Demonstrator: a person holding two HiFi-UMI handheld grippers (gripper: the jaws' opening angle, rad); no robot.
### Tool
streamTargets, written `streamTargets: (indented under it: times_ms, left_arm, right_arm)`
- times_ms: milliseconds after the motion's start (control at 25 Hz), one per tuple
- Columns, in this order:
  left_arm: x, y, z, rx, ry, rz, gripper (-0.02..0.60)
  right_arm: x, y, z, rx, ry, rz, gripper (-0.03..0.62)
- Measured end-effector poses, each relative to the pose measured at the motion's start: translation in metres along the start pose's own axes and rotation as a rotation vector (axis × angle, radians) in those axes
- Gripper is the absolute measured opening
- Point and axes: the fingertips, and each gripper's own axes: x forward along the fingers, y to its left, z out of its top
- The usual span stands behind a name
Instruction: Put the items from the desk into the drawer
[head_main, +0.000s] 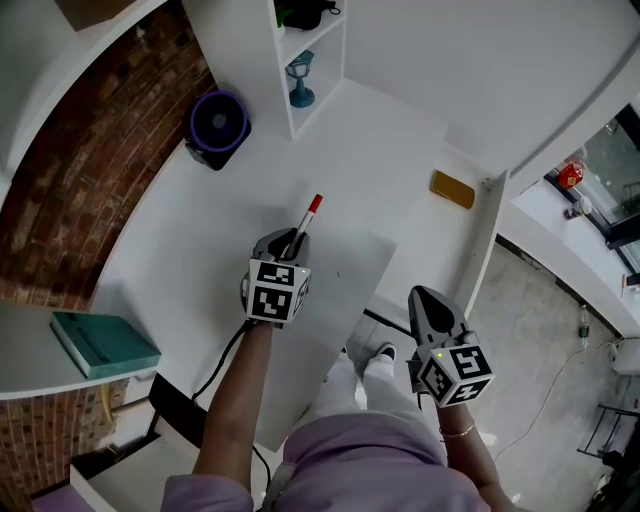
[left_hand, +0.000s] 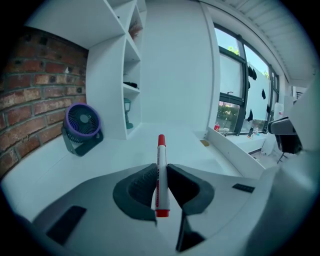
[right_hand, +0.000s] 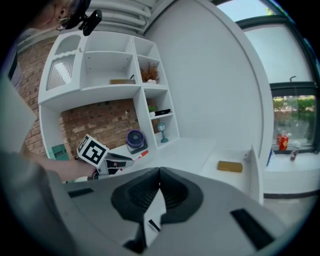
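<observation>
Head view: my left tongs (head_main: 292, 241) are clenched on one marker (head_main: 308, 218). Its red cap points away from me, and it is held up off the white surface (head_main: 200, 230). My right tongs (head_main: 422, 297) hang off the surface's near edge, above my legs. On the surface I count one purple fan (head_main: 218, 125) by the brick wall. There is also one flat yellow block (head_main: 452, 189), just beside an upright white panel (head_main: 488, 240). One teal book (head_main: 105, 343) lies on a lower ledge at my left, and one small teal lamp (head_main: 300, 80) stands in a shelf compartment.

Left gripper view: both pads press on the marker's white barrel. Its red cap stands clear beyond the tips and its red end is toward the camera.

Right gripper view: my right tongs are closed tip to tip, with nothing between them. Beyond them are the marker in my left tongs, the fan and the block.
</observation>
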Motion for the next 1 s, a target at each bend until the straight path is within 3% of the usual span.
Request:
streamTargets:
  times_ms: [480, 1000]
  left_arm:
    - [0.016, -0.107, 0.033, 0.053, -0.034, -0.128, 0.066]
    - [0.043, -0.197, 0.042, 0.092, -0.004, -0.231, 0.066]
  right_arm:
    - [-0.037, -0.052, 0.002, 0.059, -0.048, -0.077, 0.003]
    - [-0.074, -0.106, 0.001, 0.107, -0.087, -0.148, 0.003]
